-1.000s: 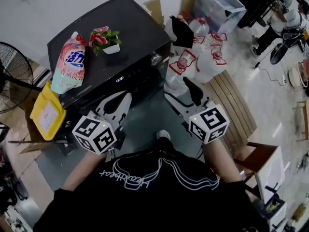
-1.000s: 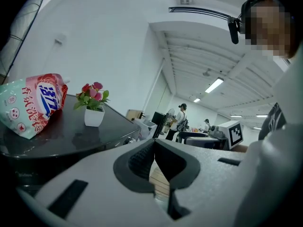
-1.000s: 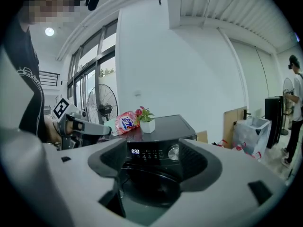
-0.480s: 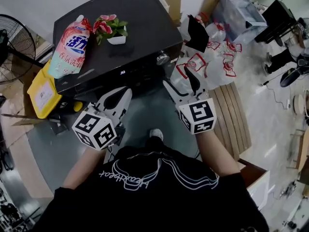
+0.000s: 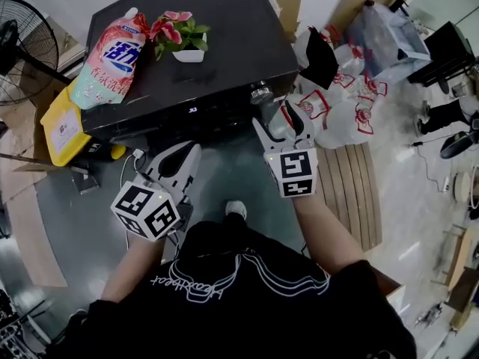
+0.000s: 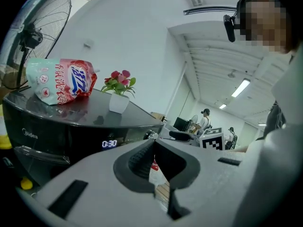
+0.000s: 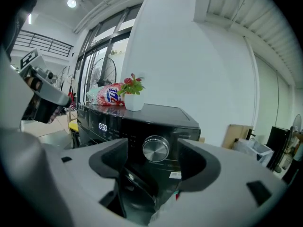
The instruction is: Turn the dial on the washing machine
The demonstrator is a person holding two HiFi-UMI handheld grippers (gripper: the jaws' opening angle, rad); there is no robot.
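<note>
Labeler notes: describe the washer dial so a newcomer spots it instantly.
Find the black washing machine under a detergent bag and potted flowers. At the right end of its front panel sits the dial: the only round silver knob, right of the lit display.

Washing machine (image 5: 224, 43): top and front panel are glossy black and smooth, and they reflect the items on top. Dial (image 7: 155, 149), at the right end of its front: bright metal, finely brushed face. On its top: detergent pouch (image 5: 108, 60) of glossy plastic film; flower pot (image 5: 190, 54), matt white. To its right: slatted platform (image 5: 359, 200) of bare wood.
</note>
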